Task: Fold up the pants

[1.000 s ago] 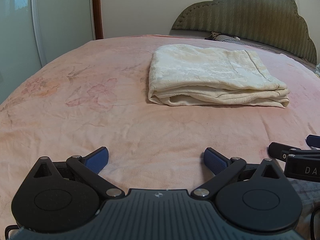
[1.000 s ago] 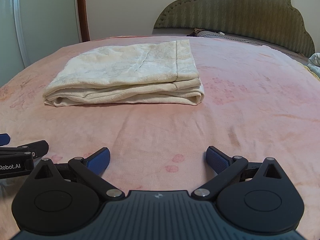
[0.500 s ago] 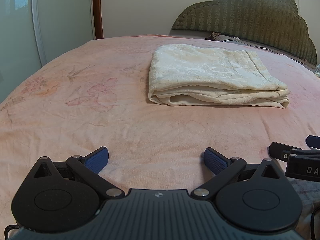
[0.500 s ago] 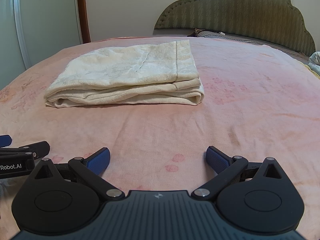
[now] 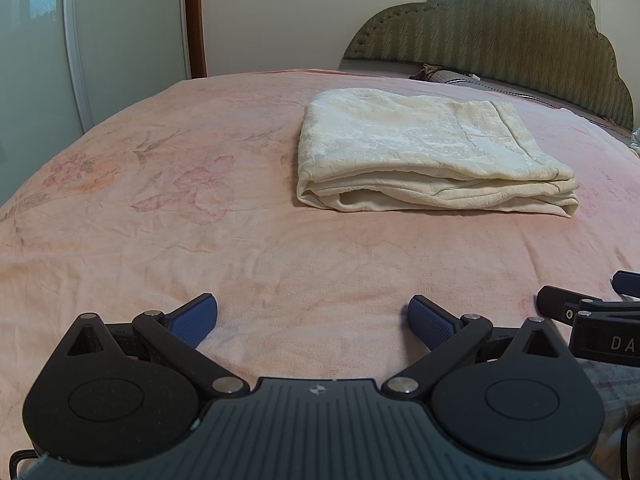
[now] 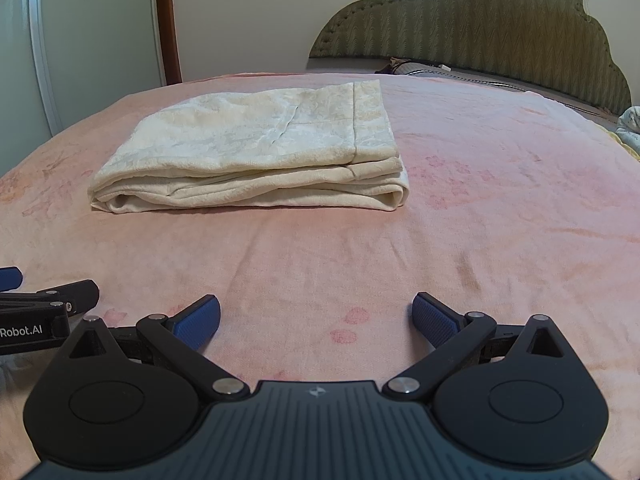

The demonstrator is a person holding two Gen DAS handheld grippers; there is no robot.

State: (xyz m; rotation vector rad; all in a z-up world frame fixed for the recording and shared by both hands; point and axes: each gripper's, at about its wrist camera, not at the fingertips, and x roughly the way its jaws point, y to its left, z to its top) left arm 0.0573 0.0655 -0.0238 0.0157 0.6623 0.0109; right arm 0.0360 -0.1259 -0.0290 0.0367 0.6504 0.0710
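Pants (image 5: 432,156): cream, patterned, folded into a thick rectangular stack; lying flat on the pink floral bedspread (image 5: 160,208), toward the headboard end of the bed.
Pants from the right wrist view (image 6: 256,156): folded edges stacked toward the camera, hem band on the right side of the stack.
Left gripper (image 5: 314,318): spread wide, holding nothing; blue pads (image 5: 194,318) low over the bedspread near the foot end.
Pants relative to left gripper: well ahead and off to the right, apart from the fingers, bare bedspread between.
Right gripper (image 6: 316,318): spread wide, holding nothing; blue pads (image 6: 434,320) low over the bedspread.
Pants relative to right gripper: well ahead and off to the left, no contact.
Grippers relative to each other: side by side; right one showing at the right edge of the left wrist view (image 5: 592,320), left one at the left edge of the right wrist view (image 6: 44,308).
Headboard (image 5: 520,32): olive green, quilted, scalloped top, beyond the pants.
Pillow (image 6: 460,74): grey, partly seen at the foot of the headboard.
Wardrobe door (image 6: 80,40): pale, flower decals, left of the bed.
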